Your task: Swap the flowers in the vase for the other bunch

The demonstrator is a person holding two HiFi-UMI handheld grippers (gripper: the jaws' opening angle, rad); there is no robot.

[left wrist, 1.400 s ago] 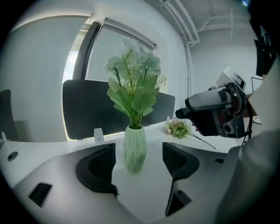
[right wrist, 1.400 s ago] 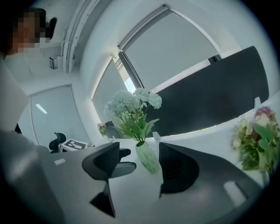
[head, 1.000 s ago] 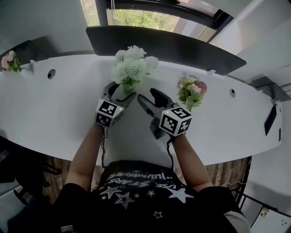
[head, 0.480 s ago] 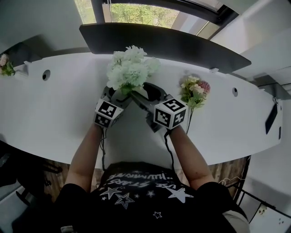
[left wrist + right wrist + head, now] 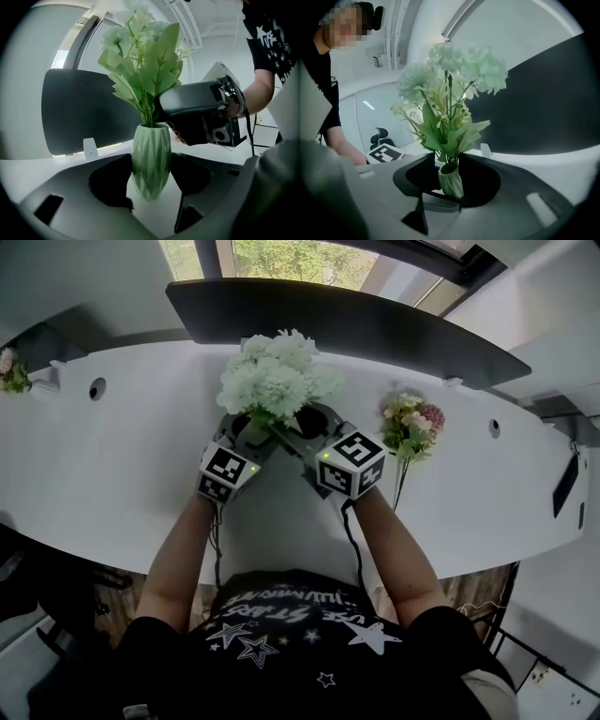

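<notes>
Vase (image 5: 151, 176) of white flowers (image 5: 277, 381) stands on the curved white surface (image 5: 122, 456) by a window (image 5: 281, 259), left claw (image 5: 151, 158) and right claw (image 5: 449, 168) closing around it. Only the head view shows the pink bunch (image 5: 412, 427).

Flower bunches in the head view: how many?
3. A white-green bunch in the vase at centre; a pink-and-yellow bunch on the table to its right; a small pink bunch at the view's far left, cut off by the frame edge.
</notes>
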